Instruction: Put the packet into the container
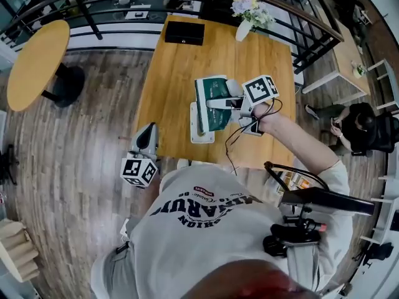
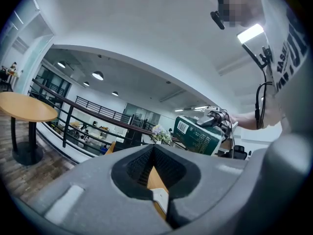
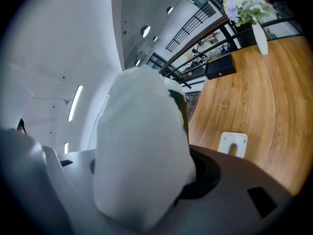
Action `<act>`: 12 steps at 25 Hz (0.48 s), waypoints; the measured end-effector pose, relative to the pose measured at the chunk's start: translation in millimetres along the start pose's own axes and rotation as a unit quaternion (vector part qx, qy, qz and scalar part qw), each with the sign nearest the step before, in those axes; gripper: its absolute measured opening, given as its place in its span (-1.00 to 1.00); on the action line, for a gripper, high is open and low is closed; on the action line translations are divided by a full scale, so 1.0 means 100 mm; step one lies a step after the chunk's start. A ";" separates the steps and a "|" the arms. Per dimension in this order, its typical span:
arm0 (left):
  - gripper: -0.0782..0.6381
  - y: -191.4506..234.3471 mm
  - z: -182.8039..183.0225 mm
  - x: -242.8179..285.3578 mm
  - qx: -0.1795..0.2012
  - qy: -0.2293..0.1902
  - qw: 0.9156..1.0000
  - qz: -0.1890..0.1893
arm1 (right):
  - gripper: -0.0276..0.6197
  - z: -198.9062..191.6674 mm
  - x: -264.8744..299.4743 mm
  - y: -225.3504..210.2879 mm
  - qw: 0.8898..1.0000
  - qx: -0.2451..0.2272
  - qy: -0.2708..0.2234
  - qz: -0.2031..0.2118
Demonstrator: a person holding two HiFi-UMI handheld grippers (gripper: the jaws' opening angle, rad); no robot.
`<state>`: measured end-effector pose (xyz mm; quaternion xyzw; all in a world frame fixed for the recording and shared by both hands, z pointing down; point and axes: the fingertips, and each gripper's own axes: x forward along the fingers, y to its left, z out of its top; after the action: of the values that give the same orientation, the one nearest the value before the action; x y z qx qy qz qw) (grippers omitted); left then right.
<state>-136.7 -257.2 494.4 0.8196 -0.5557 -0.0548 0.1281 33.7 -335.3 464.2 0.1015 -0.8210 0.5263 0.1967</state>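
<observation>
Plainly there is one packet [image 1: 212, 104], one white container [image 1: 201, 136] and two grippers. The right gripper [image 1: 225, 99] has its jaws clamped on the packet, a green pack with white ends and a barcode on one face. In the right gripper view one white end fills the space between the jaws and reaches out past them. In the head view the packet hangs in the air over the middle of the desk [image 1: 181, 73], towards the near edge. It overlaps the container, which stands on the wood below. Whether the two touch cannot be told. The left gripper [image 1: 148, 134] hangs off the desk, just beside its near left corner and well apart from the packet. Its jaws are drawn together with nothing between them, and only a small hollow between them shows a strip of the desk top. Besides these there is one black box [image 1: 184, 33] at the far edge, left of middle. One vase of flowers [image 1: 244, 28] stands at the far edge towards the right corner. One round table [image 1: 37, 61] stands on the floor to the left, and one seated person [image 1: 365, 126] is off to the right.
</observation>
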 end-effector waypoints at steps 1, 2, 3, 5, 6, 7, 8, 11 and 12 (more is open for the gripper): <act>-0.79 0.00 0.00 -0.03 0.001 0.001 1.000 0.002 | -0.04 -0.01 0.00 -0.01 1.000 0.002 -0.002 0.001; -0.79 0.01 -0.02 -0.06 -0.001 0.001 1.000 0.006 | -0.04 -0.02 0.01 -0.03 1.000 0.006 -0.003 0.001; -0.79 0.02 -0.03 -0.08 -0.003 0.001 1.000 0.010 | -0.04 -0.04 0.01 -0.04 1.000 0.011 -0.003 0.002; -0.79 0.04 -0.05 -0.08 -0.005 0.001 1.000 0.015 | -0.04 -0.05 0.02 -0.07 1.000 0.019 -0.003 0.002; -0.79 0.06 -0.05 -0.07 -0.005 0.001 1.000 0.015 | -0.04 -0.05 0.03 -0.09 1.000 0.021 -0.003 0.002; -0.79 0.07 -0.04 -0.06 -0.005 0.000 1.000 0.015 | -0.04 -0.05 0.03 -0.10 1.000 0.022 -0.004 0.001; -0.79 0.07 -0.04 -0.06 -0.004 -0.001 1.000 0.016 | -0.04 -0.06 0.04 -0.10 1.000 0.022 -0.004 0.000; -0.79 0.08 -0.03 -0.09 -0.005 -0.002 1.000 0.018 | -0.04 -0.09 0.07 -0.08 1.000 0.022 -0.002 0.000; -0.79 0.06 -0.02 -0.09 -0.006 -0.001 1.000 0.018 | -0.04 -0.10 0.07 -0.08 1.000 0.022 -0.001 -0.001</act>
<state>-145.0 -250.7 497.7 0.8087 -0.5701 -0.0570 0.1333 33.0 -329.5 477.3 0.1071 -0.8091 0.5442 0.1942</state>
